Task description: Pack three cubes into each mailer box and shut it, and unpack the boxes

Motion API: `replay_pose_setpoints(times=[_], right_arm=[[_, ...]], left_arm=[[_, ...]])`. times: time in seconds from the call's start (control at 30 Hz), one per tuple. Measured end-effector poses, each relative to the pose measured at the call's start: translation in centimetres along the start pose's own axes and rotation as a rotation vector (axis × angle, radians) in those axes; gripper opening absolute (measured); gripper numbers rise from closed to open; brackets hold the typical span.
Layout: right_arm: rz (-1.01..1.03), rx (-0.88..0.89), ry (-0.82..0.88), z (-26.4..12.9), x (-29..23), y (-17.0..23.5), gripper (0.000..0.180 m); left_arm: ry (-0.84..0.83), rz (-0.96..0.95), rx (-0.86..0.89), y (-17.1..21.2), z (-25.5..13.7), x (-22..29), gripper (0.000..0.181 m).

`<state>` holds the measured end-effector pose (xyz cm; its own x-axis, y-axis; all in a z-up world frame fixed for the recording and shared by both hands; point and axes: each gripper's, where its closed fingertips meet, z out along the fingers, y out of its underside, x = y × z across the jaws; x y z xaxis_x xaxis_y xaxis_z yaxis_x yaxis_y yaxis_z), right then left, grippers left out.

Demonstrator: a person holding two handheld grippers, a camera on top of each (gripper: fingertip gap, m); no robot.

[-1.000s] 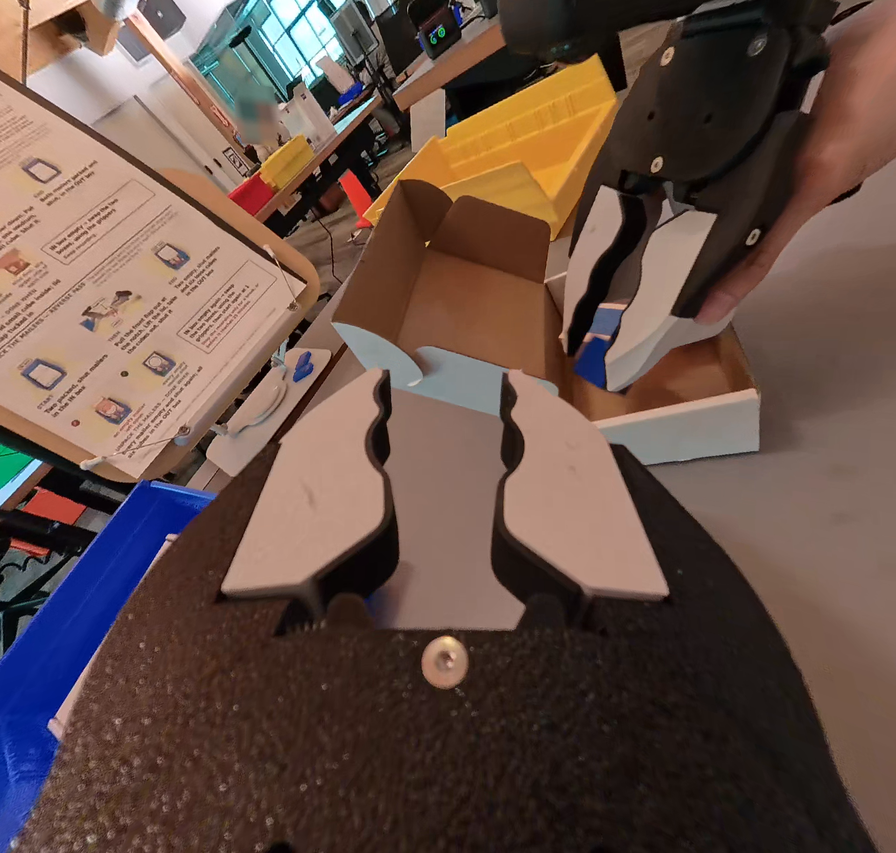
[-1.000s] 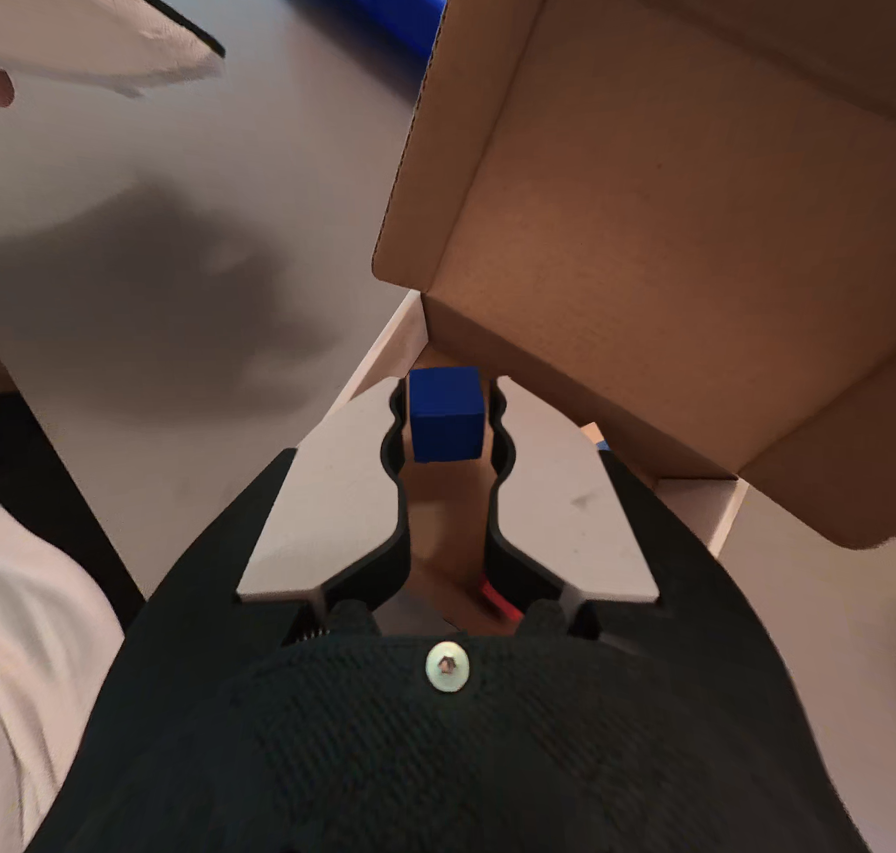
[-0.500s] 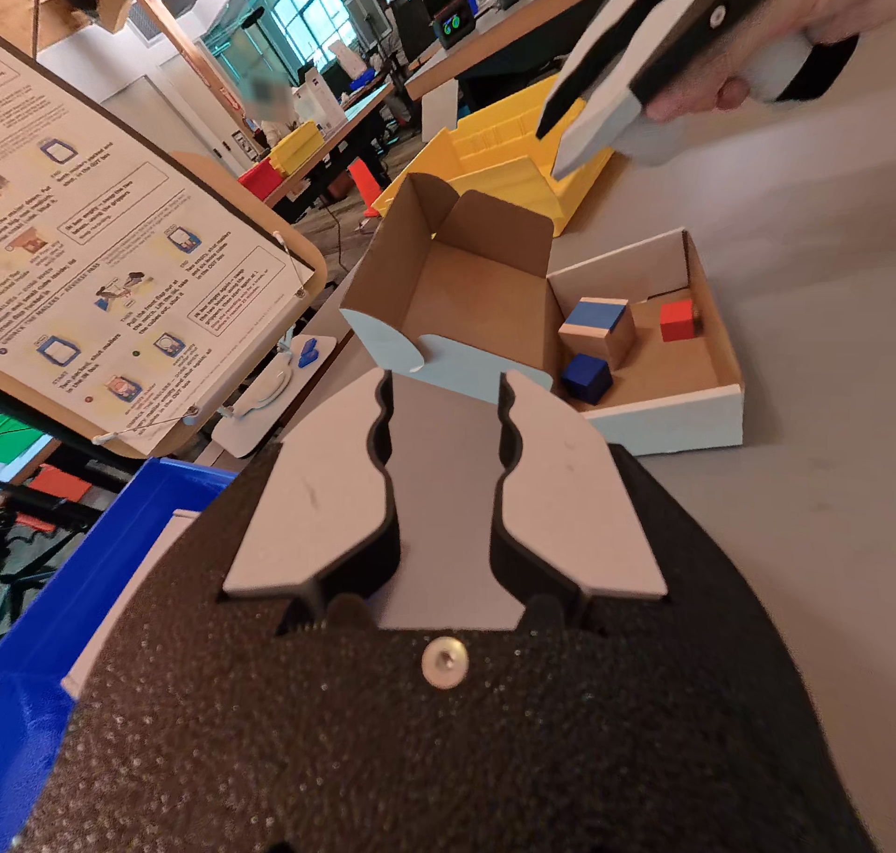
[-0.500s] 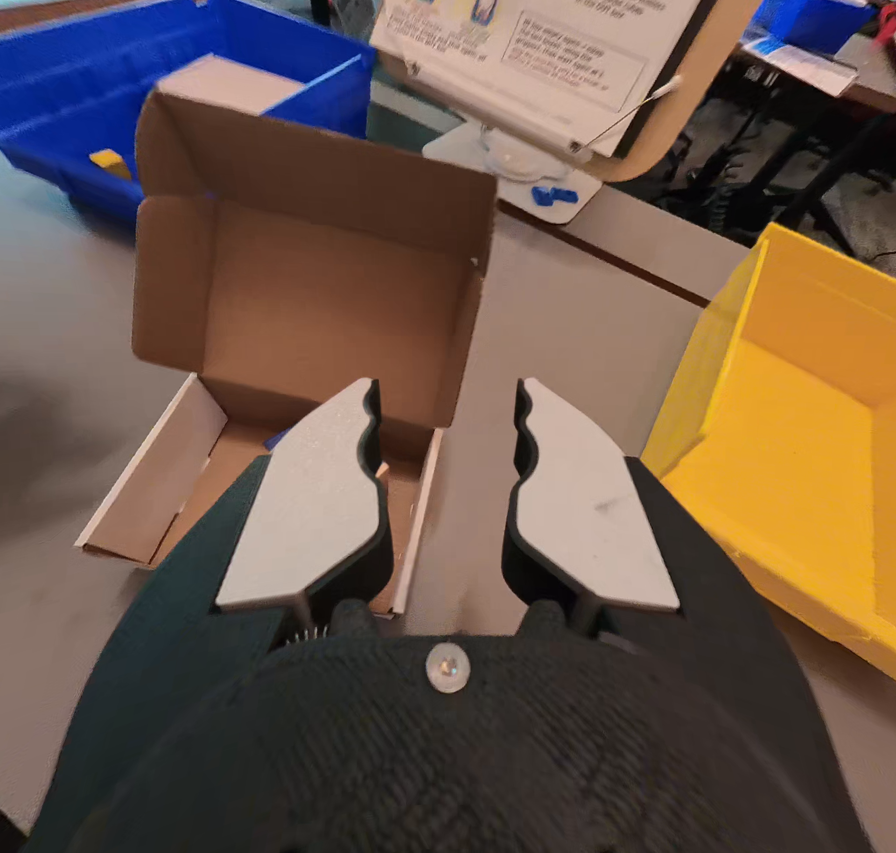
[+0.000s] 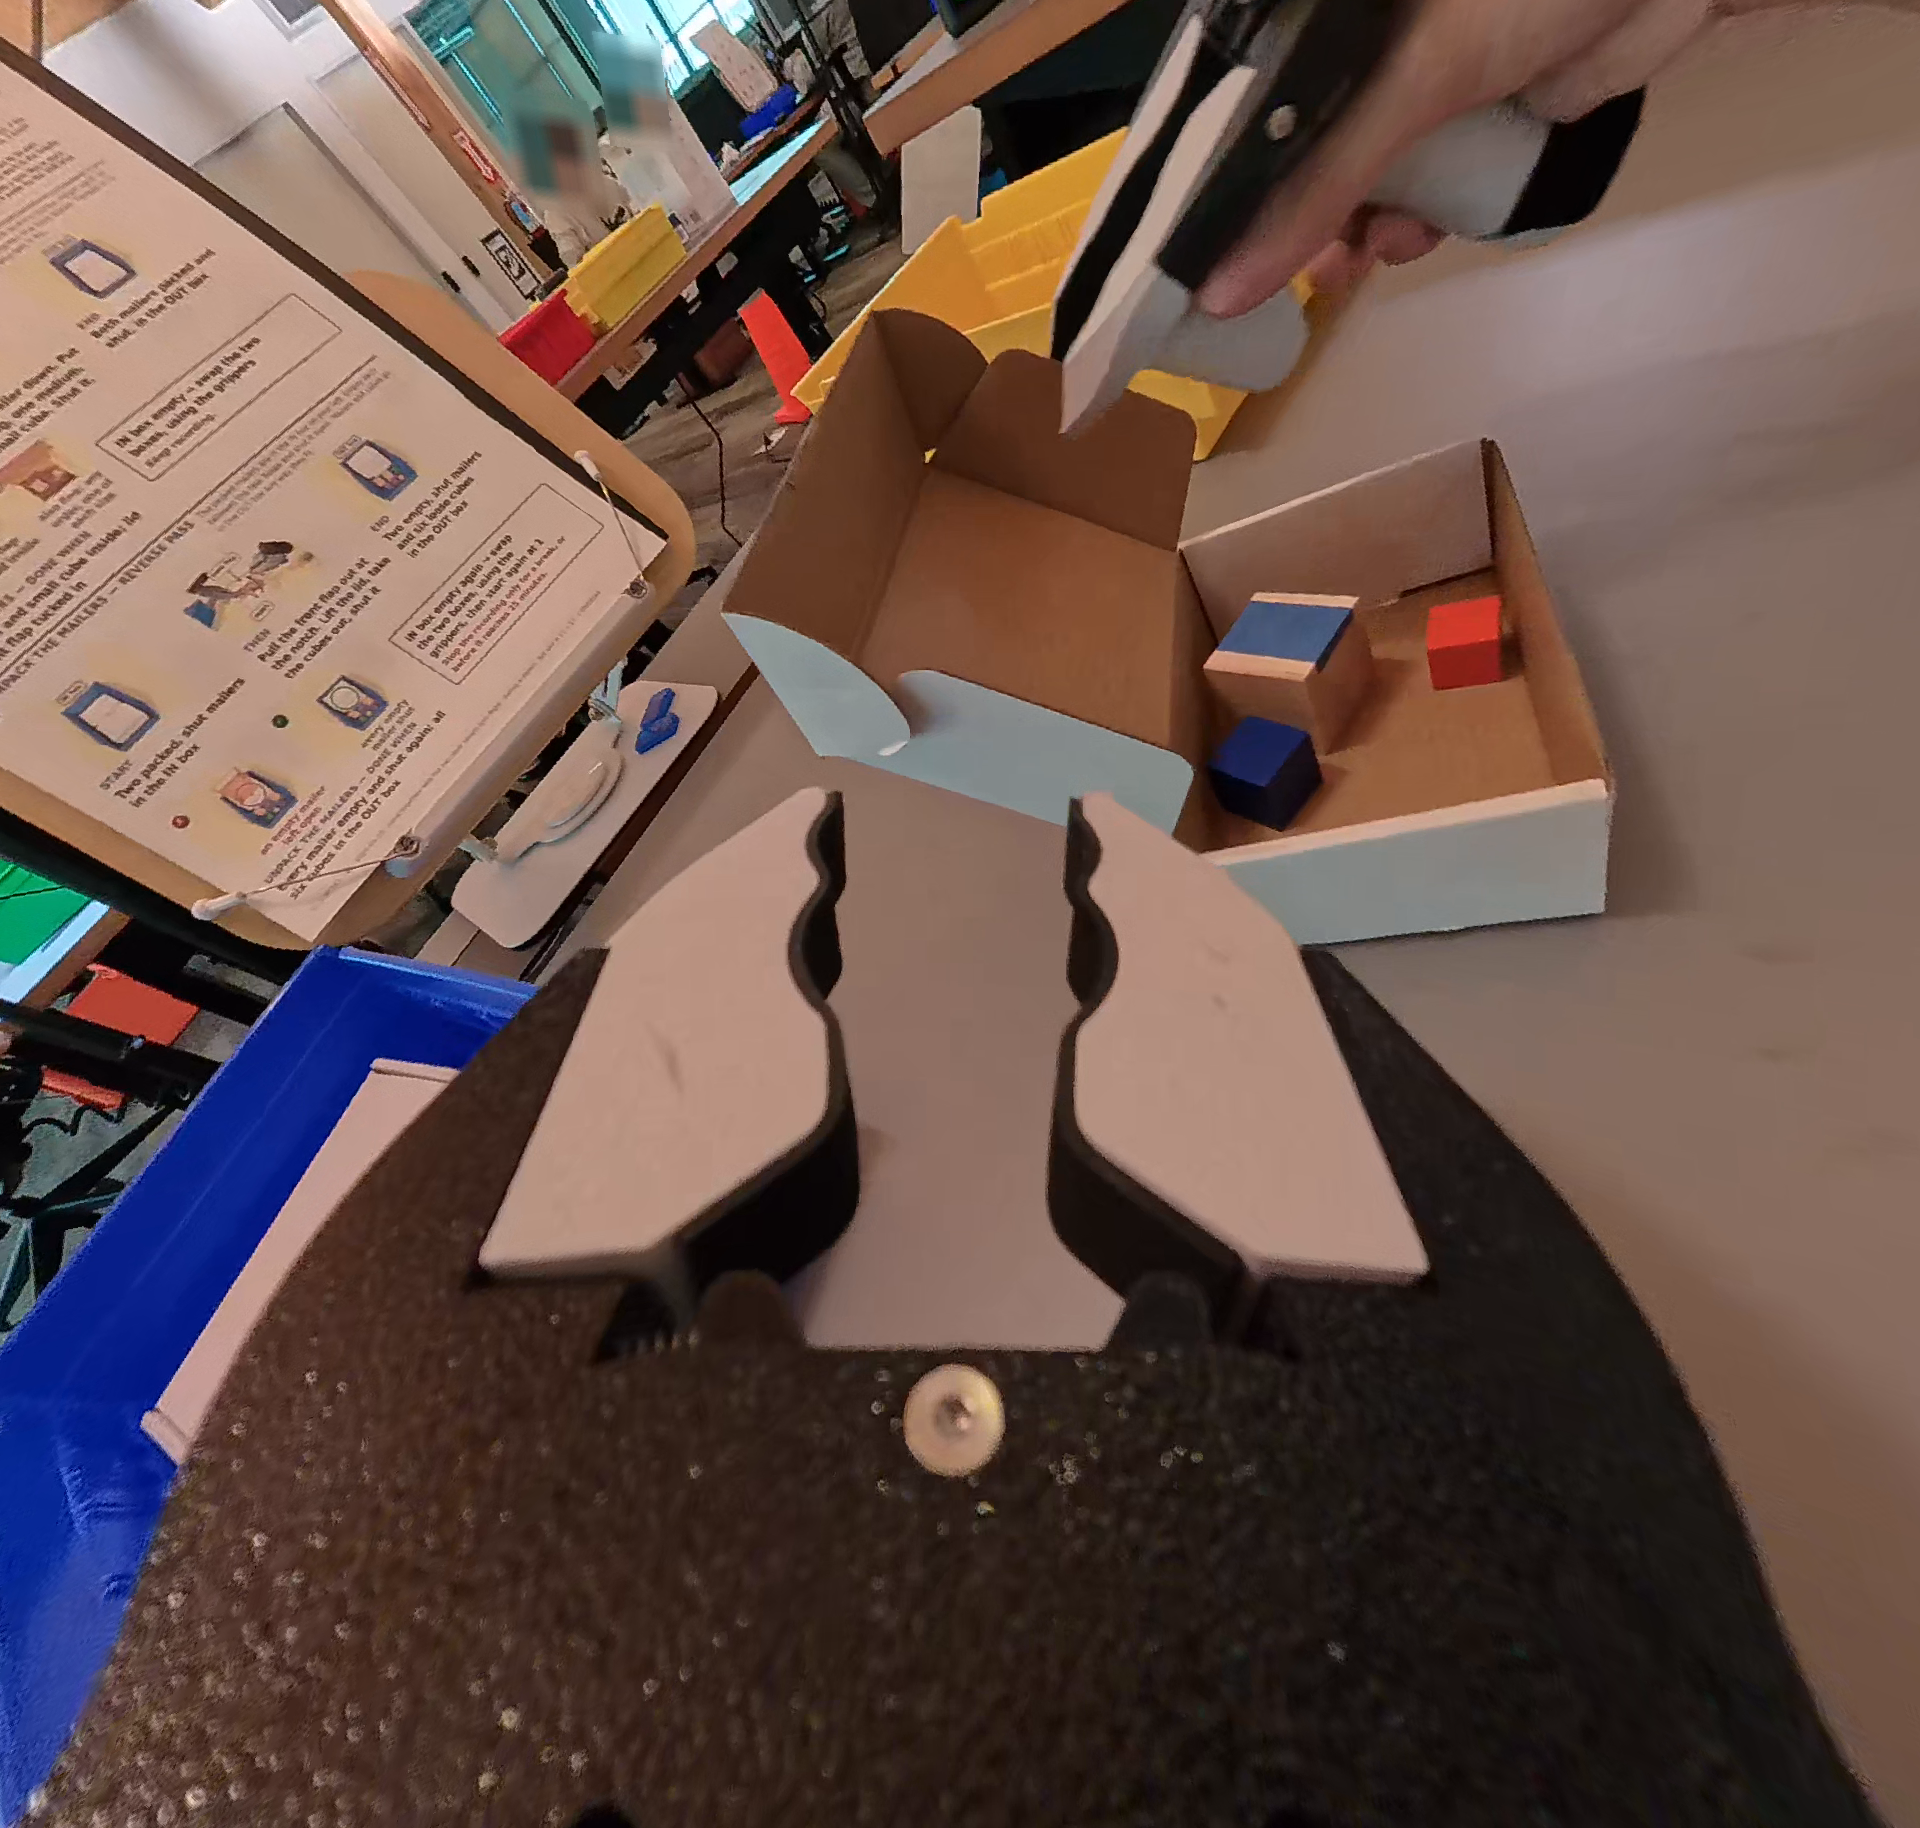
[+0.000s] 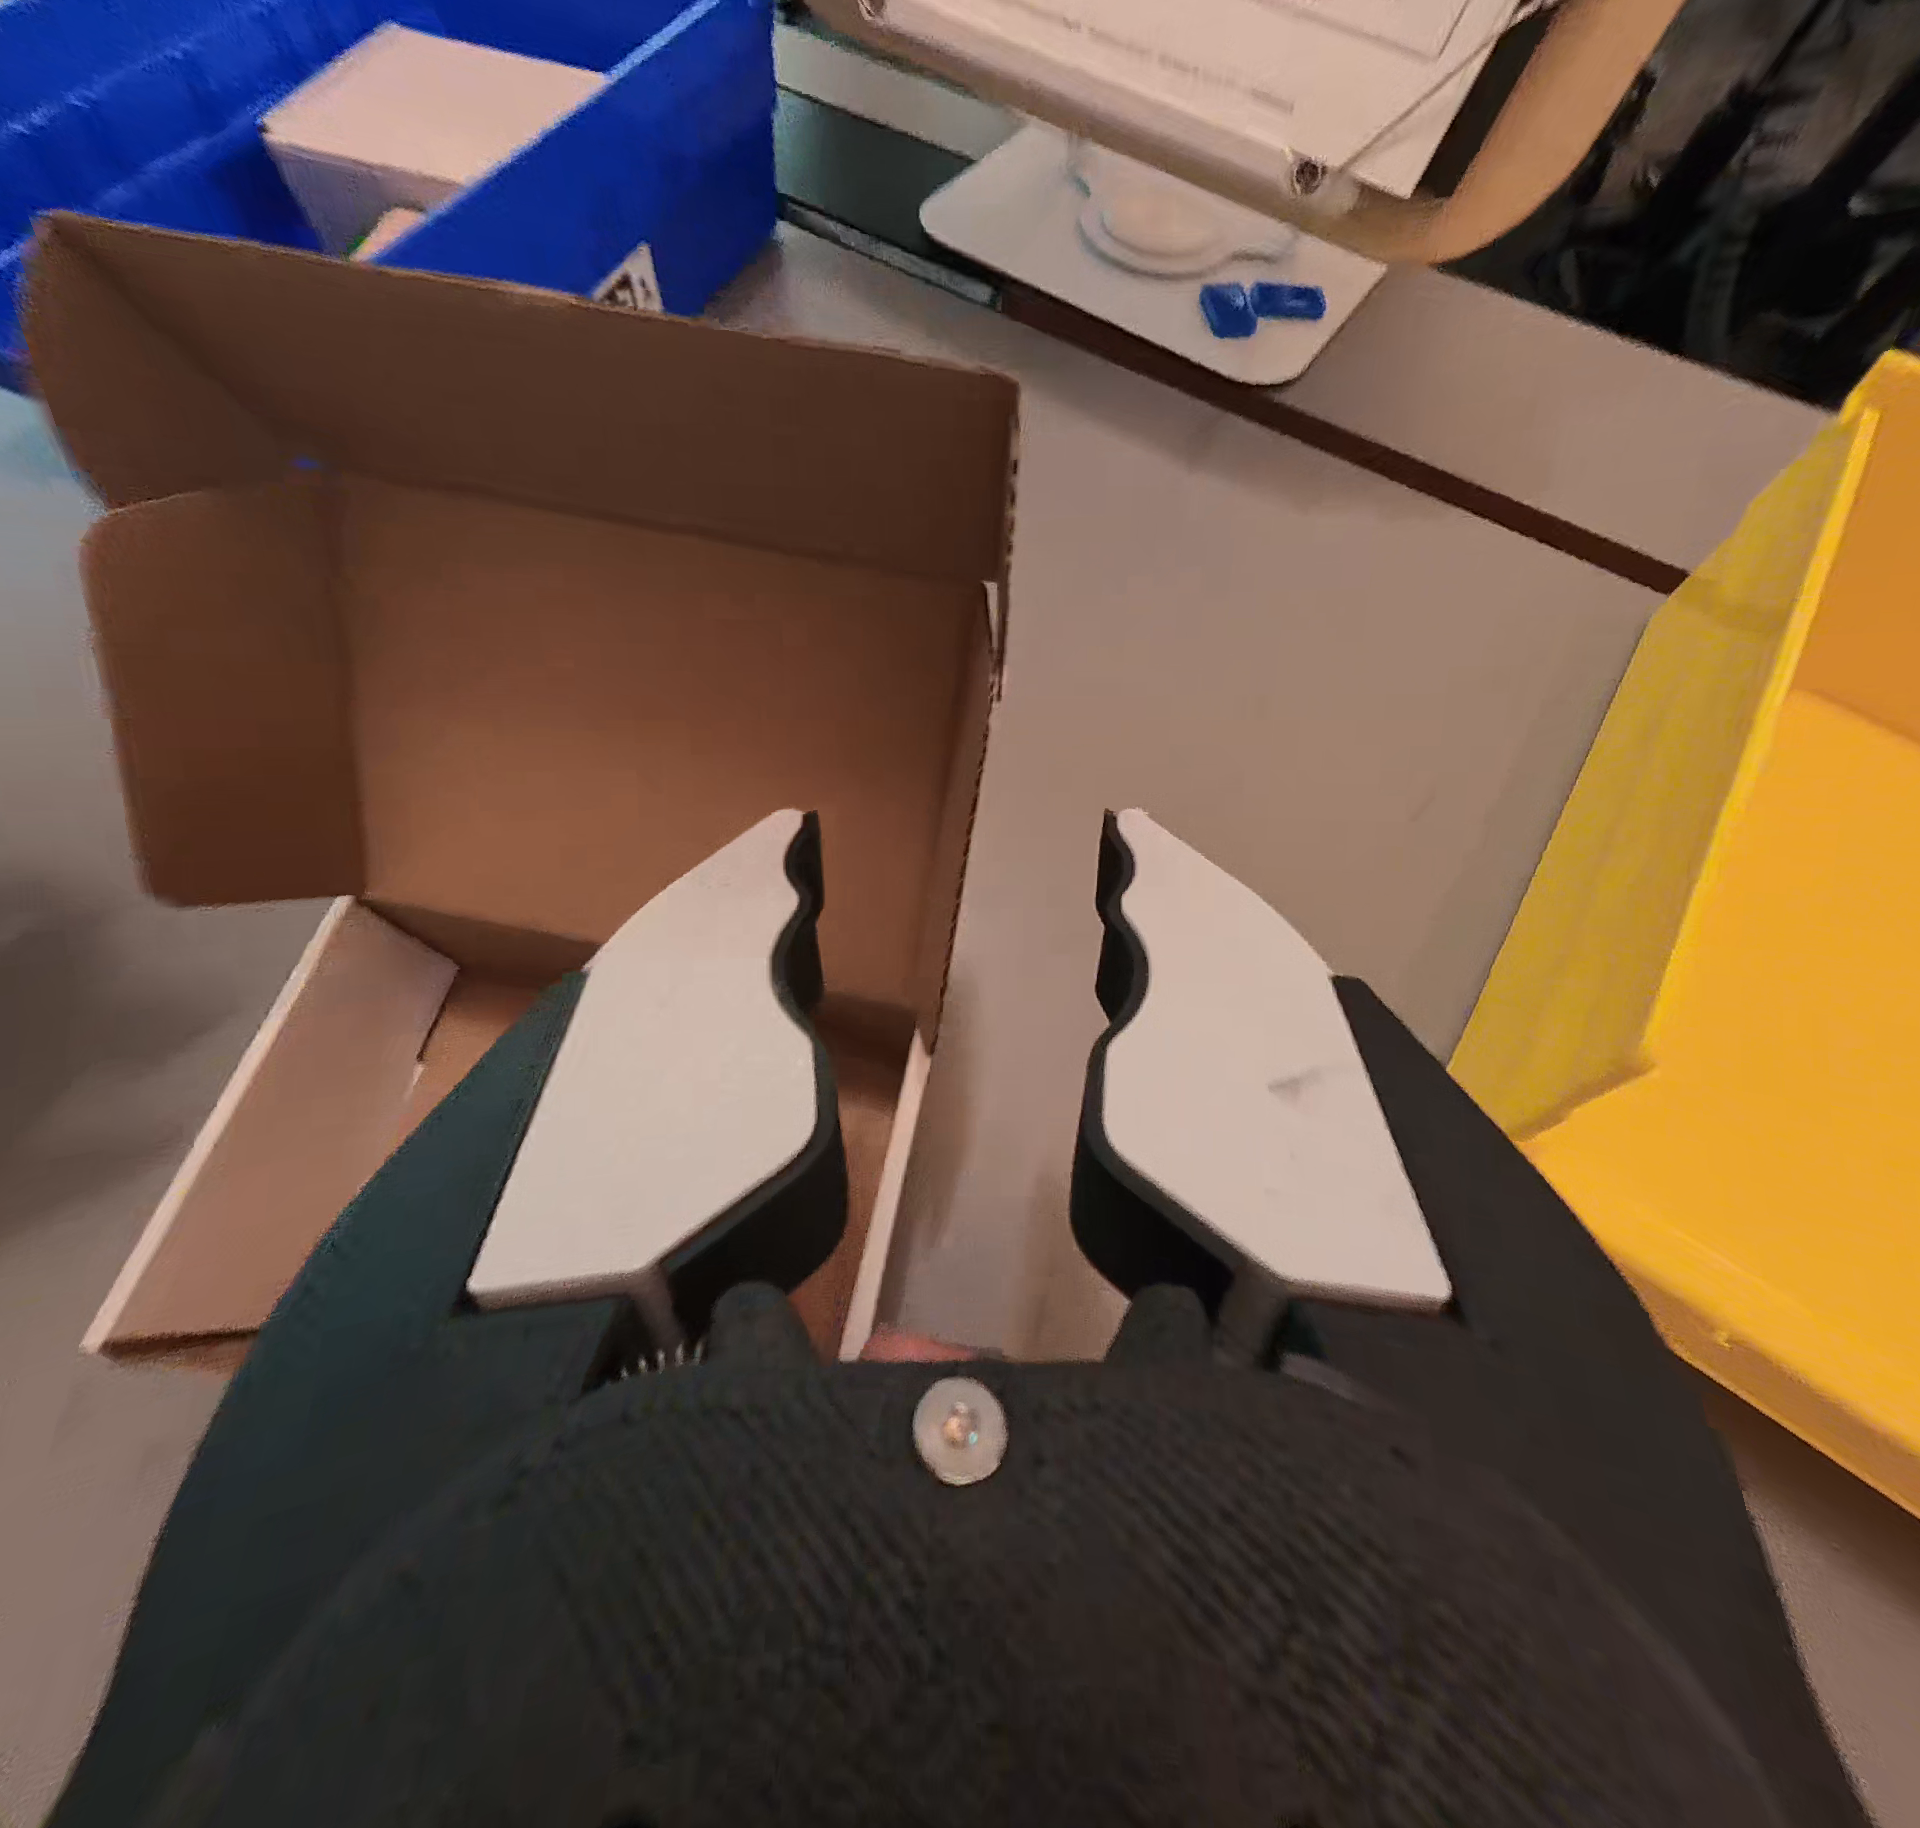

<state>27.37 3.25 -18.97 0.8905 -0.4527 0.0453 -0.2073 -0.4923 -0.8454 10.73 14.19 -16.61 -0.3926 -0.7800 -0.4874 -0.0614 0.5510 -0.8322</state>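
An open mailer box [image 5: 1434,874], white outside and brown inside, lies on the grey table with its lid [image 5: 1018,583] standing up. Inside are a wooden cube with a blue top [image 5: 1294,666], a small dark blue cube [image 5: 1262,770] and a red cube [image 5: 1465,640]. My left gripper [image 5: 951,822] is open and empty, just in front of the box's front flap. My right gripper [image 6: 961,833] is open and empty, above the box's right edge. It also shows in the left wrist view [image 5: 1101,365], held in a hand above the lid. In the right wrist view the lid [image 6: 582,635] shows and my fingers hide the cubes.
A blue bin [image 6: 520,64] at the left holds a shut white mailer box [image 6: 426,126]. A yellow bin [image 6: 1766,947] stands to the right of the box. An instruction board on a white stand [image 6: 1153,240] is behind the table edge. The grippers' ends are close to 20 cm from one another. It is some 15 cm from my right tips to the red cube [image 5: 1465,640].
My right gripper let go of the dark blue cube inside the box, opened, and rose up and out above the lid. My left gripper stayed put.
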Motion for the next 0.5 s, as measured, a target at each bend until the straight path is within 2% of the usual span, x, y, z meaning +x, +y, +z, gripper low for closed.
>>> replay_pose_setpoints(times=[0.1,0.17,0.33,0.5], right_arm=[[-0.013,0.007,0.016,1.4,0.4,-1.1,0.029],[-0.056,0.022,0.008,2.1,0.2,-1.8,0.005],[-0.107,0.062,0.037,2.3,-0.1,-2.0,0.004],[-0.009,0.294,0.13,-0.5,-0.1,-1.4,0.003]], left_arm=[[0.004,0.012,-0.024,0.5,0.2,0.1,0.04],[0.004,0.013,-0.036,0.9,0.2,0.0,0.04],[0.006,-0.013,-0.045,1.2,0.3,-0.1,0.04],[-0.013,-0.1,-0.017,0.0,0.3,-0.3,0.039]])
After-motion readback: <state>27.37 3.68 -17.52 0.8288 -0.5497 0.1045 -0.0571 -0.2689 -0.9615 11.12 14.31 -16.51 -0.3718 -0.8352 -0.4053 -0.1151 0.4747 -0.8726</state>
